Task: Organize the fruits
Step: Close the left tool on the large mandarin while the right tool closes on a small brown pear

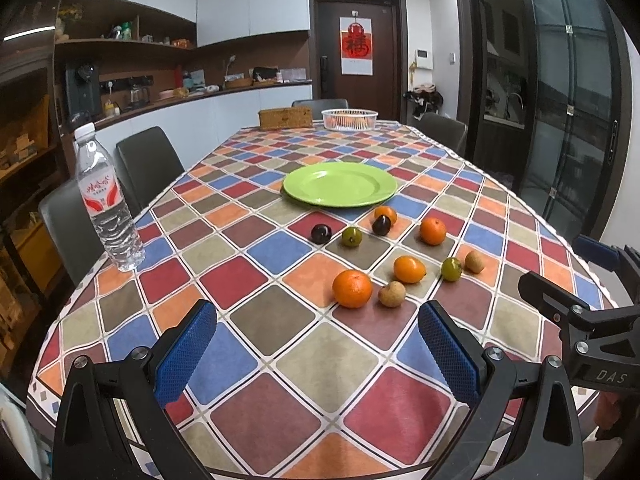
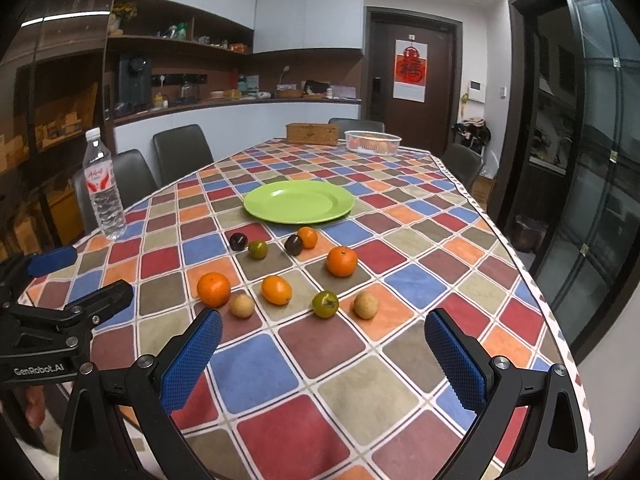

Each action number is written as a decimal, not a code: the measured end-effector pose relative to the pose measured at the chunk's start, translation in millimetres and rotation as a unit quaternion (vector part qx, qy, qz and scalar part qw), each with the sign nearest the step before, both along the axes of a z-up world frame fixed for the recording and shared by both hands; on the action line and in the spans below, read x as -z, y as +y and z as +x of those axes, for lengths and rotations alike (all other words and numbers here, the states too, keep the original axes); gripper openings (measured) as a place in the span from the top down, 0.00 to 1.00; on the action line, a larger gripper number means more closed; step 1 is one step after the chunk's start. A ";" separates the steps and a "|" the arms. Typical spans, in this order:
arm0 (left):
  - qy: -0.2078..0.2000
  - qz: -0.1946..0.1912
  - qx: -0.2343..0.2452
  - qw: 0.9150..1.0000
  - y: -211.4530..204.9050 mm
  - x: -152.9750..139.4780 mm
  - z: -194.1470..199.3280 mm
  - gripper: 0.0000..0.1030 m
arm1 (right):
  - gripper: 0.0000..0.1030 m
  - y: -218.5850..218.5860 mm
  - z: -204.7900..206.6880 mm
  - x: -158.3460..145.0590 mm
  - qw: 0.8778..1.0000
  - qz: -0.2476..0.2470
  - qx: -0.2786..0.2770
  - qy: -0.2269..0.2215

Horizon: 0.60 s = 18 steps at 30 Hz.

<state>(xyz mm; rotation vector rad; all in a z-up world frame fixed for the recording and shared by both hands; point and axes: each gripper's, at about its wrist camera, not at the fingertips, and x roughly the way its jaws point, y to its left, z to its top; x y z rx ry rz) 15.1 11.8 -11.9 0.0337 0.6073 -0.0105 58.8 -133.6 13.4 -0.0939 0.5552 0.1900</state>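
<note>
- We hold the left claw (image 1: 318, 354) spread wide above the near end of the bench (image 1: 256, 364), with nothing between its blue pads.
- Our right claw (image 2: 324, 354) is just as wide apart and empty (each claw shows at the edge of the other's view).
- The fruits lie loose on the checked cloth: the nearest orange (image 1: 352, 288) sits just beside a tan longan (image 1: 391, 294).
- Beyond them stands the bare green plate (image 1: 340, 184), and a water bottle (image 1: 105, 200) at the left edge.
</note>
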 end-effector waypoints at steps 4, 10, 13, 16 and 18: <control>0.015 -0.003 0.006 1.000 2.6 7.7 9.1 0.01 | 0.01 6.8 8.5 6.2 1.000 -0.010 -0.010 0.006; 0.023 0.012 0.026 0.999 2.3 18.5 23.8 0.06 | 0.04 13.8 23.3 18.0 0.999 -0.023 -0.019 0.021; 0.024 0.019 0.046 0.998 2.1 22.3 30.7 0.13 | 0.08 18.6 29.9 23.9 0.999 -0.032 -0.028 0.029; 0.029 0.026 0.071 0.997 0.9 25.7 39.6 0.19 | 0.15 24.4 38.8 30.4 0.997 -0.040 -0.045 0.041; 0.034 0.030 0.088 0.995 0.8 28.2 45.6 0.22 | 0.19 28.9 44.9 34.8 0.996 -0.044 -0.060 0.048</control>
